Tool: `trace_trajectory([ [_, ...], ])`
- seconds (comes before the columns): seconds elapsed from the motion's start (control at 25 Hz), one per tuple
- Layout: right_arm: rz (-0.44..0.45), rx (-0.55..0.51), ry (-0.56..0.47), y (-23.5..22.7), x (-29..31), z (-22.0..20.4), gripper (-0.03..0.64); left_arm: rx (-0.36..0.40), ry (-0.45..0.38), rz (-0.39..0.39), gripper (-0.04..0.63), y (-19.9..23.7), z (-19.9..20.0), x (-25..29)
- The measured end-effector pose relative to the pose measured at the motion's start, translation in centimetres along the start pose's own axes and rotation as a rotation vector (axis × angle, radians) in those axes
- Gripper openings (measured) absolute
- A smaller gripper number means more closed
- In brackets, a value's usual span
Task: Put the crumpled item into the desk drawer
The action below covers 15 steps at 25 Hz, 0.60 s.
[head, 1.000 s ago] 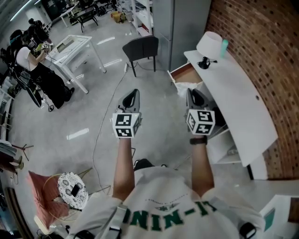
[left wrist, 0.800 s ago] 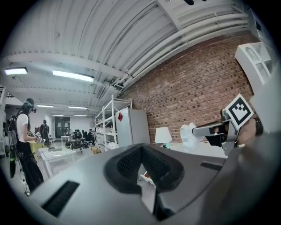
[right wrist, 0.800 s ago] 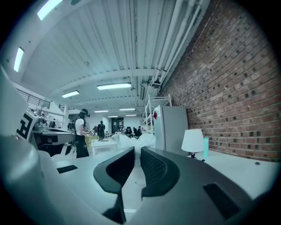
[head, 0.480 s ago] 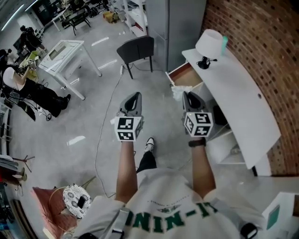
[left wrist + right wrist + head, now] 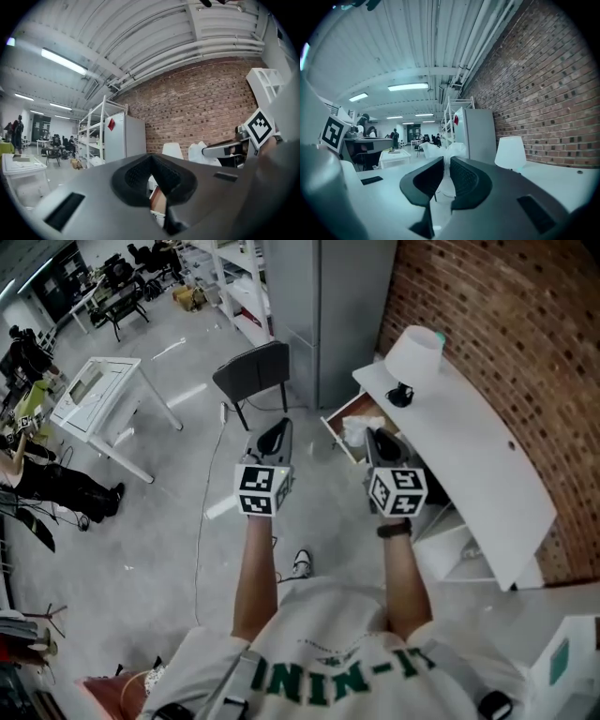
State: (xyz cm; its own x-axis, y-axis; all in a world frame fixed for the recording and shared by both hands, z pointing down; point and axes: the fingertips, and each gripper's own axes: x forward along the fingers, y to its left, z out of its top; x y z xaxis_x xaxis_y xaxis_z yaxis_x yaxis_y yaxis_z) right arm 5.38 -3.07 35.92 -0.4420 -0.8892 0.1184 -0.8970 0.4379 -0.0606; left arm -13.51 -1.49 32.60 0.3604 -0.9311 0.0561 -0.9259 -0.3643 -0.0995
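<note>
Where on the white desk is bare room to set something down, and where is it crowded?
The desktop is bare from the lamp to its near end. Crowded: the open drawer, where the right gripper holds the crumpled item.

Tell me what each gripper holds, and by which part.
Right gripper pinches the crumpled white item by its near end, bulk beyond the tips. Left gripper holds nothing.

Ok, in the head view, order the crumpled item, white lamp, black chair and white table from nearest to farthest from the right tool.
1. The crumpled item, pinched at the right tool tips.
2. The white lamp, beyond on the desk.
3. The black chair, ahead-left on the floor.
4. The white table, far left.
</note>
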Motion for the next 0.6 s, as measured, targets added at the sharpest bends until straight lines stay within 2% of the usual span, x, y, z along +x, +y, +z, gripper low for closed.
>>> trace_trajectory([
  [0.32, -0.155, 0.032, 0.012, -2.9, 4.0, -1.9, 0.04, -0.006, 0.017, -0.199, -0.008, 1.1, -2.1, 7.8],
  [0.6, -0.274, 0.045, 0.034, -5.2, 4.4, -3.4, 0.04, -0.011, 0.042, -0.373, -0.008, -1.4, -4.3, 12.1],
])
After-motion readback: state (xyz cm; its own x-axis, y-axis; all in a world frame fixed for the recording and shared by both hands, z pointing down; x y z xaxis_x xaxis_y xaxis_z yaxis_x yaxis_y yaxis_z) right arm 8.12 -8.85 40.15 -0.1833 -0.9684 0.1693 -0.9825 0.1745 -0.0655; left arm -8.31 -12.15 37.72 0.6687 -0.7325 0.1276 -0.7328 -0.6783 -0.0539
